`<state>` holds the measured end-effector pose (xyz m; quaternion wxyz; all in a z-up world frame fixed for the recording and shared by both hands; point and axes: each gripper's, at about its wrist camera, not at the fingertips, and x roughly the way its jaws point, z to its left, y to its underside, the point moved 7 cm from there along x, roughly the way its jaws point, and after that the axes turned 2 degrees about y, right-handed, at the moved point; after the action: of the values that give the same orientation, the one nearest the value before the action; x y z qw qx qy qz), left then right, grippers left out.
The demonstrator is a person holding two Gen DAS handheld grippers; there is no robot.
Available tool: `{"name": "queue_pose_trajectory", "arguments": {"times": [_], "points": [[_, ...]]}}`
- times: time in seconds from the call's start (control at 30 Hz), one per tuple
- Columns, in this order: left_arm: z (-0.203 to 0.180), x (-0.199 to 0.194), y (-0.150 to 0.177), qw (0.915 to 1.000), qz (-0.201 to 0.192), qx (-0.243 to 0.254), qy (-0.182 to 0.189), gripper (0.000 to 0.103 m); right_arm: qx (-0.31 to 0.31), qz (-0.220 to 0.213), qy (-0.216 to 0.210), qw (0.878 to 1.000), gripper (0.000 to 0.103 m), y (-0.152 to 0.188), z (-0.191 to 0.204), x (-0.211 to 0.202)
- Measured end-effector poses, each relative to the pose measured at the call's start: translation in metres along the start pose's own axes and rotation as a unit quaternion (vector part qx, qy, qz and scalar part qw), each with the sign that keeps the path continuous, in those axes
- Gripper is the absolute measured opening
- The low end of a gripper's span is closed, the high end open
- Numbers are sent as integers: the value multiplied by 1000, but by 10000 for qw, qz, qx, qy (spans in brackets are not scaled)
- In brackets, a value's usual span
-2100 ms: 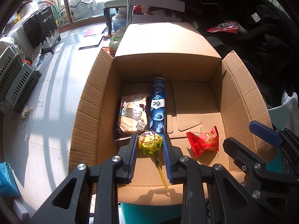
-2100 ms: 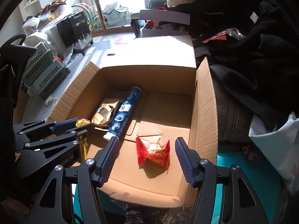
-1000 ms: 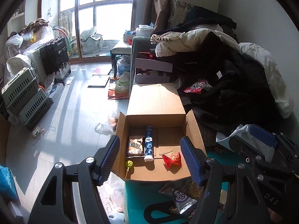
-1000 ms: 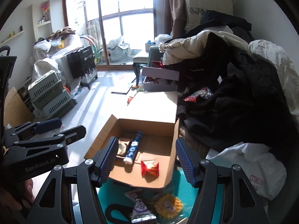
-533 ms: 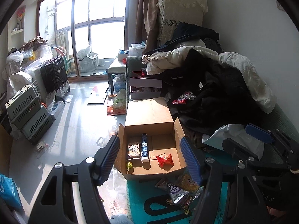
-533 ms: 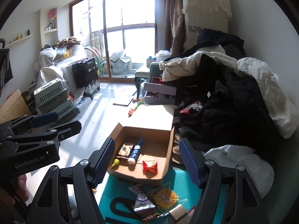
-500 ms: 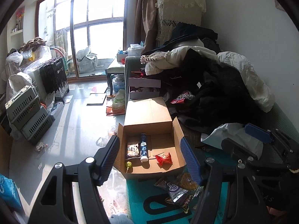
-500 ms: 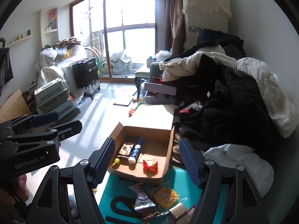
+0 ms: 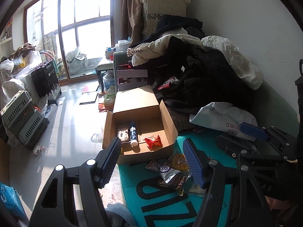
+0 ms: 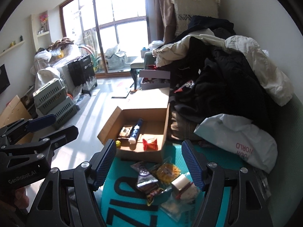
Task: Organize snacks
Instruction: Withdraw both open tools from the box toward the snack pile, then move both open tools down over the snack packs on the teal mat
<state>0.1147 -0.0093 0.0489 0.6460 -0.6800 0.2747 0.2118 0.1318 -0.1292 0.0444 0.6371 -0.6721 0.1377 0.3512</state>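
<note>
Both the left hand-held gripper (image 9: 152, 163) and the right hand-held gripper (image 10: 148, 165) are held spread and empty above the teal mat (image 10: 132, 204). The loose snack packets (image 10: 151, 177) lie overlapped just before the cardboard box (image 10: 139, 154); two could be pinched together, or one dropped short of the box, where a tube (image 10: 135, 131) and red packet (image 10: 150, 143) already lie.

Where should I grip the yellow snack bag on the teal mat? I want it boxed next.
Pinch the yellow bag by its far edge, coming from above. It lies flat on the mat, and the silver packet and white block crowd its near sides. Both grippers are open and empty.
</note>
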Motion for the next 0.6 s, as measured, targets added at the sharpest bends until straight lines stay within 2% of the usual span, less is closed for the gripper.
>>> {"name": "queue_pose_trajectory", "arguments": {"times": [0.2, 0.43, 0.6], "points": [[-23, 19, 40, 9989, 340, 240, 224, 66, 256, 329, 36, 9991, 72, 44, -18, 10], [-39, 44, 86, 9941, 772, 48, 764, 66, 651, 842, 33, 9943, 72, 104, -40, 31], [-47, 62, 120, 9905, 1094, 149, 822, 66, 816, 1294, 179, 9881, 72, 150, -53, 51]]}}
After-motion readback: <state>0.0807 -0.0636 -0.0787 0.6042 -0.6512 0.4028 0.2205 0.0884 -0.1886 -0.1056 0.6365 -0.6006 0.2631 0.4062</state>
